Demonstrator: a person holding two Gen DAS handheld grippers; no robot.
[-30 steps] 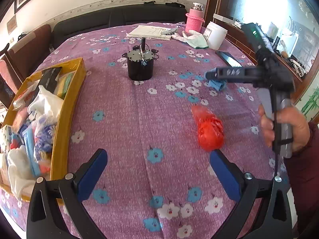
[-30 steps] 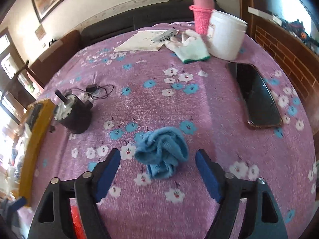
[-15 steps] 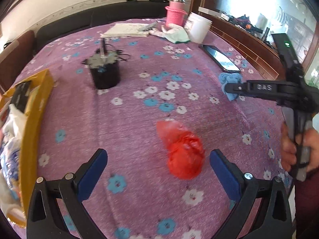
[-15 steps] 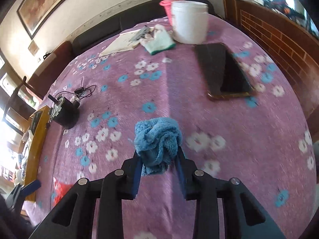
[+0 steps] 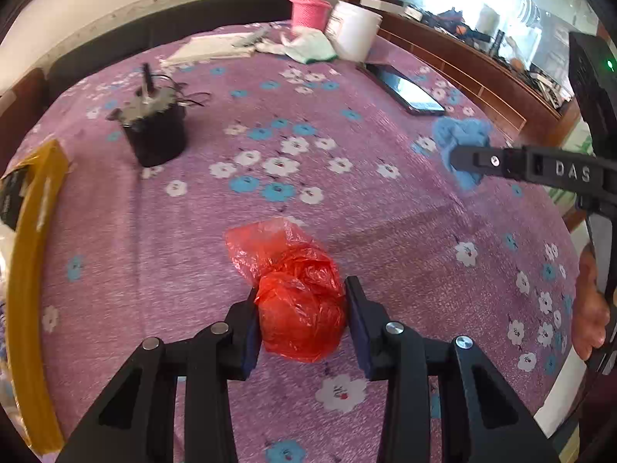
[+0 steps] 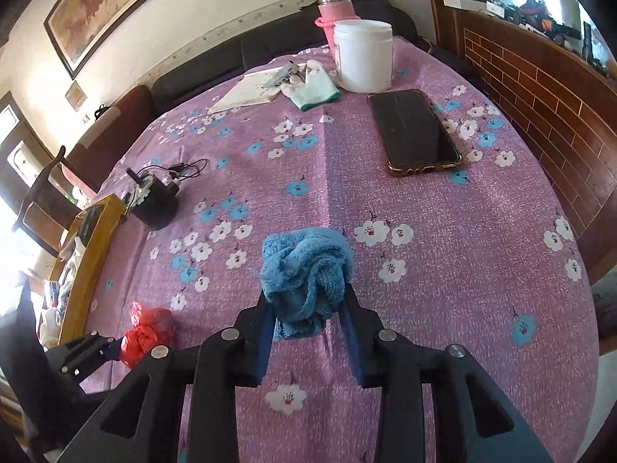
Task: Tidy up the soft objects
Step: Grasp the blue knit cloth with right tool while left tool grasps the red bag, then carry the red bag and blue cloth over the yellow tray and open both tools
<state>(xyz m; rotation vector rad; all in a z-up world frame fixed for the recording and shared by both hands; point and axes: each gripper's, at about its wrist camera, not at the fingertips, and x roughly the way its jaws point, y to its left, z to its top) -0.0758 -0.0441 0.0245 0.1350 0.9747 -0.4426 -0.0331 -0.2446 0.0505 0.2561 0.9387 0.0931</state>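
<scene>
Red plastic bag (image 5: 300,308), crumpled into a ball, sits squeezed between the pads of the left gripper (image 5: 300,320) on the purple floral tablecloth (image 5: 347,200). Further right, the right gripper (image 6: 308,320) clamps a bunched blue cloth (image 6: 306,274). A yellow tray (image 5: 23,277) lies along the table's left edge.
</scene>
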